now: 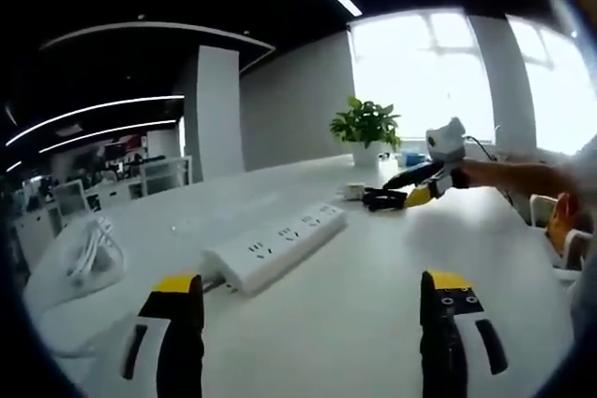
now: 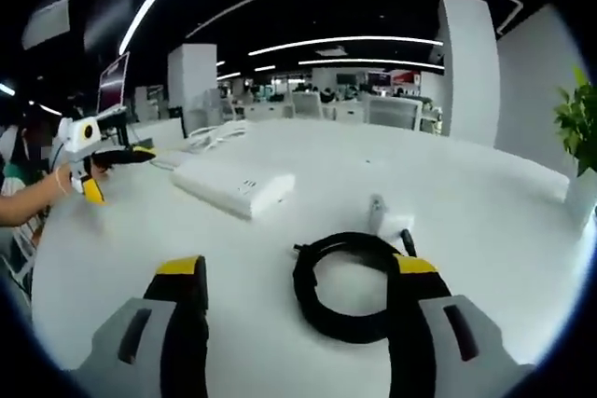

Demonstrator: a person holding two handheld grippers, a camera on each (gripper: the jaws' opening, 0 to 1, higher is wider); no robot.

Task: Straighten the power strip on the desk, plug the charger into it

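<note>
Right now both tongs hover apart over the white table (image 1: 373, 323), gripping nothing. Ahead of the left tongs (image 1: 312, 328) the white power strip (image 1: 275, 247) lies slantwise. Between the jaws of the right tongs (image 2: 298, 319) rests a coiled black cable (image 2: 340, 297), its white charger (image 2: 387, 219) just beyond it.

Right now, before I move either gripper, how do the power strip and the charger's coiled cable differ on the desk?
The power strip is white, the coiled cable black. The power strip is a long rigid bar lying flat; the cable is looped into a ring. The cable sits between the right gripper jaws, with the white charger beside it; the power strip lies farther off, ahead of the left gripper. Both rest on the white desk, ungripped.
</note>
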